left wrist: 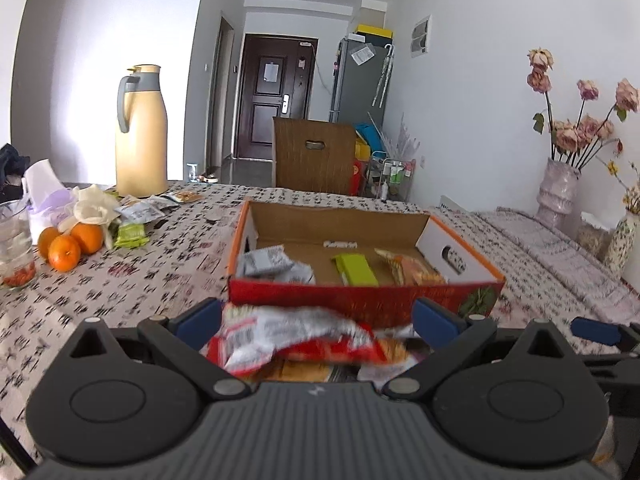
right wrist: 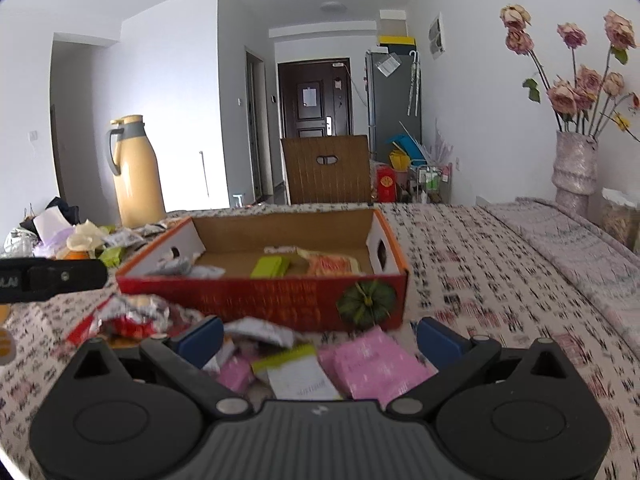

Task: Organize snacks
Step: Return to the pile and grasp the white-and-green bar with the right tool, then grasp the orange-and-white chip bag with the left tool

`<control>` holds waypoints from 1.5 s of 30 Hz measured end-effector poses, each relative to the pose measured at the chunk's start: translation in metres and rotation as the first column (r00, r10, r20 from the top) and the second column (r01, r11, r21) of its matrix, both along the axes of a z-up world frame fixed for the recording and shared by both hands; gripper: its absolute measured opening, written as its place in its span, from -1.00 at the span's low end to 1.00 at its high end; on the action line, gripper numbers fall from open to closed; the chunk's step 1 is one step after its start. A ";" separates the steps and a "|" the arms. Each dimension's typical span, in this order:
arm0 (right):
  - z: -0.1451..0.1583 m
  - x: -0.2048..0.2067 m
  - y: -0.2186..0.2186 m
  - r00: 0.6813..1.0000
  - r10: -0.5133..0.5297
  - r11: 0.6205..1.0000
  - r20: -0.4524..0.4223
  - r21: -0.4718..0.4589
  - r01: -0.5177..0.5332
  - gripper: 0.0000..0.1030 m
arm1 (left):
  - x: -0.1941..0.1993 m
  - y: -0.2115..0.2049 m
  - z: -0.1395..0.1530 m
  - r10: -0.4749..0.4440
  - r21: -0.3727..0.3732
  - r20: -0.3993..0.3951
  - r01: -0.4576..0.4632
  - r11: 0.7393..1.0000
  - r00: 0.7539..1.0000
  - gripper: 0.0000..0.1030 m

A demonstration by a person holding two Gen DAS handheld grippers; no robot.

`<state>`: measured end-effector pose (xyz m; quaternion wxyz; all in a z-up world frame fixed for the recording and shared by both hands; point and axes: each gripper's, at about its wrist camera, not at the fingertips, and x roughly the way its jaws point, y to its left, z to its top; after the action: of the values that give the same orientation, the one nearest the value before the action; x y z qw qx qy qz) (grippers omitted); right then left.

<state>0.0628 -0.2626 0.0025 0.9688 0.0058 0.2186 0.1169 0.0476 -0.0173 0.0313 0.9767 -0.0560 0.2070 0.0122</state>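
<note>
From the left wrist we see our left gripper (left wrist: 316, 318) spread wide over a red packet (left wrist: 296, 338) just before the box (left wrist: 360, 300). From the right wrist, our right gripper (right wrist: 320, 340) gapes over pink packets (right wrist: 372, 364) near that box.

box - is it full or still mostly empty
Mostly empty. The box holds only a few packets: a grey one, a green one and an orange one, with bare cardboard floor between them.
</note>
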 end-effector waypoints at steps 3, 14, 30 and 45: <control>-0.012 -0.014 -0.005 1.000 -0.003 1.000 -0.027 -0.007 0.003 1.00 | -0.013 0.002 -0.013 0.000 0.014 -0.014 0.000 1.000 1.000 1.00; -0.034 -0.022 -0.006 0.996 0.008 0.999 -0.085 -0.035 -0.011 1.00 | -0.023 0.011 -0.037 -0.005 0.000 -0.085 0.005 1.000 0.996 1.00; -0.045 0.030 0.019 0.981 0.108 0.981 -0.160 -0.144 -0.131 0.15 | -0.013 0.018 -0.044 0.013 -0.021 -0.118 -0.016 1.000 0.993 1.00; -0.055 0.035 0.018 0.973 0.117 0.986 -0.197 -0.090 -0.137 -0.10 | -0.007 0.018 -0.049 0.007 -0.026 -0.149 -0.011 1.000 0.989 1.00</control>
<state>0.0976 -0.2450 -0.0527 0.9328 -0.0469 0.3162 0.1663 0.0403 0.0006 -0.0176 0.9575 -0.0690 0.2794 0.0179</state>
